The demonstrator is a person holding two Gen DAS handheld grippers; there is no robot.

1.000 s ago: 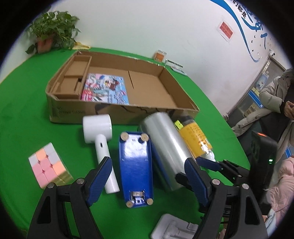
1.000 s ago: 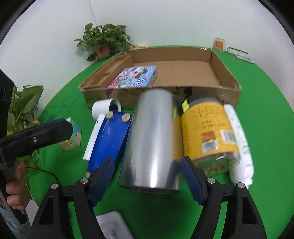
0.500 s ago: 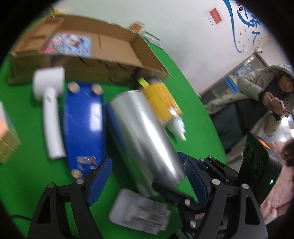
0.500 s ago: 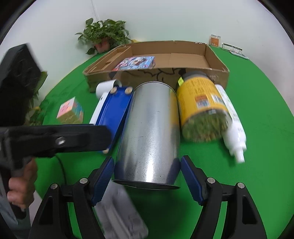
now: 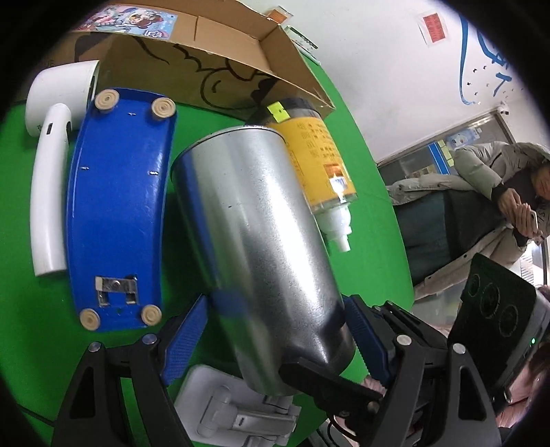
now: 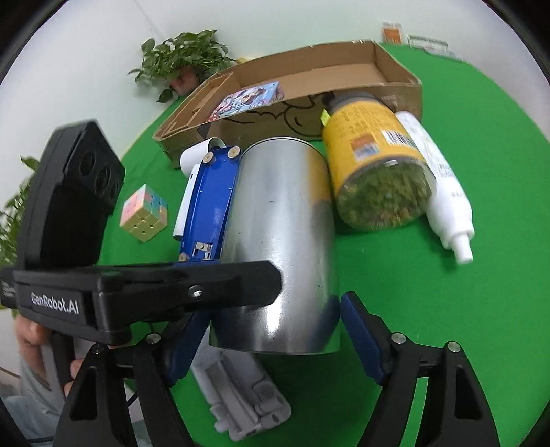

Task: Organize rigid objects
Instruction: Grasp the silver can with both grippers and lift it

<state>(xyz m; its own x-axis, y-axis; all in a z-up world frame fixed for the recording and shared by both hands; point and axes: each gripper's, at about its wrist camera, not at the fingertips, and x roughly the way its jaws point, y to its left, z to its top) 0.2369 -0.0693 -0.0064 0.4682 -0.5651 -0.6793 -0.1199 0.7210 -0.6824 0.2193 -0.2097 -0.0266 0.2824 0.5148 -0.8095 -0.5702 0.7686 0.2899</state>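
On the green worktop [image 5: 371,192], left wrist view: a silver metal can [image 5: 261,247] lies on its side, its near end between the blue pads of the left tool [image 5: 275,340], whose jaws stand spread on either side of it; whether the pads press on the can cannot be told. Left of the can lies a blue stapler [image 5: 117,209], underside up, and left of that a white hair dryer [image 5: 51,165]. Right of the can lies a yellow-labelled jar [image 5: 316,148], with a white bottle [image 5: 338,223] showing past it. A cardboard box [image 5: 213,58] stands at the far side, a picture card [image 5: 130,20] inside. A grey plastic holder [image 5: 240,409] lies nearest. The right tool [image 5: 347,385] reaches in from the right under the can's near end.

Right wrist view: the same can [image 6: 282,240] lies with its near rim between the spread pads of the right tool [image 6: 275,340]; contact cannot be told. The left tool [image 6: 147,289] crosses from the left, one finger against the can's left side. A pastel puzzle cube [image 6: 144,213] sits at far left, a potted plant [image 6: 182,62] beyond the box [image 6: 343,79].
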